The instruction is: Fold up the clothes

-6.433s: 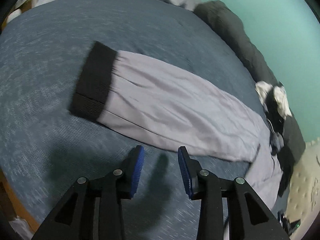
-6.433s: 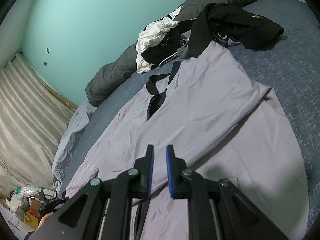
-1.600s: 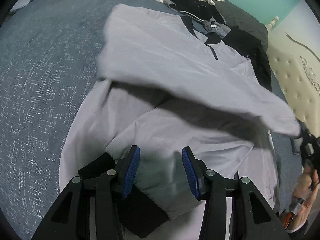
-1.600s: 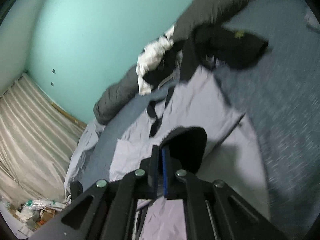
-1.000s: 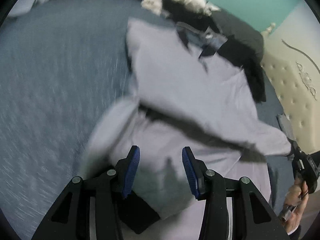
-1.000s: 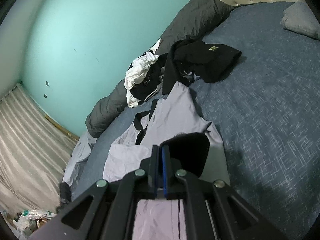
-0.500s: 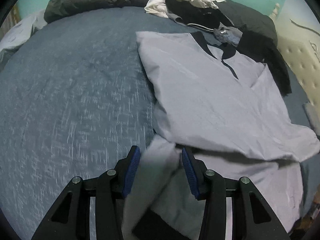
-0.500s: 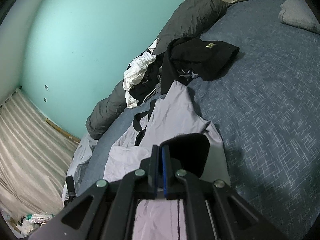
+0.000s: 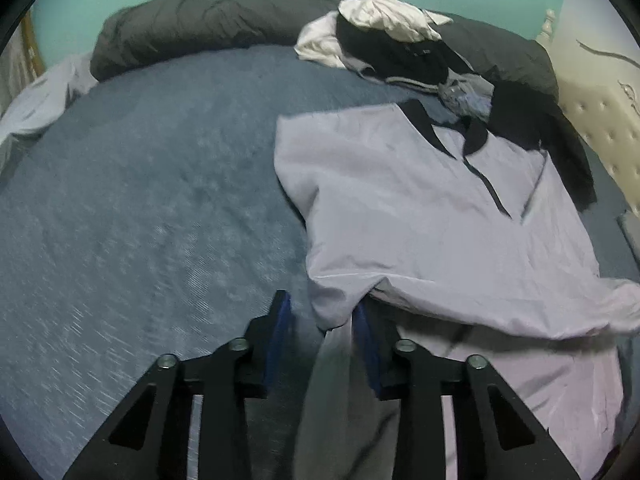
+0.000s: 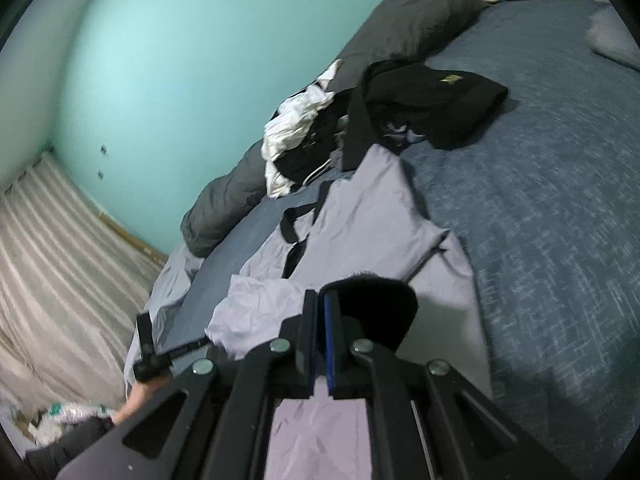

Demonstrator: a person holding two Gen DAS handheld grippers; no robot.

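Observation:
A light lavender shirt point(image 9: 420, 208) with a black collar lies on the blue bedspread point(image 9: 140, 200), one sleeve folded across its body. My left gripper point(image 9: 322, 320) is open at the shirt's near left edge, with a fold of lavender cloth point(image 9: 336, 304) between its blue pads. My right gripper point(image 10: 321, 320) is shut on the sleeve's black cuff point(image 10: 376, 304), held over the shirt point(image 10: 360, 216). The left gripper also shows in the right wrist view point(image 10: 148, 344).
A pile of black and white clothes point(image 9: 384, 36) lies at the shirt's collar end, against a dark grey rolled duvet point(image 9: 200, 28). A black garment point(image 10: 432, 100) lies beside it. A teal wall stands behind. A tufted headboard point(image 9: 600, 120) is at the right.
My left gripper has drawn back and moved left to the shirt's near left edge, and cloth now lies between its pads. My right gripper still holds the black cuff, little moved.

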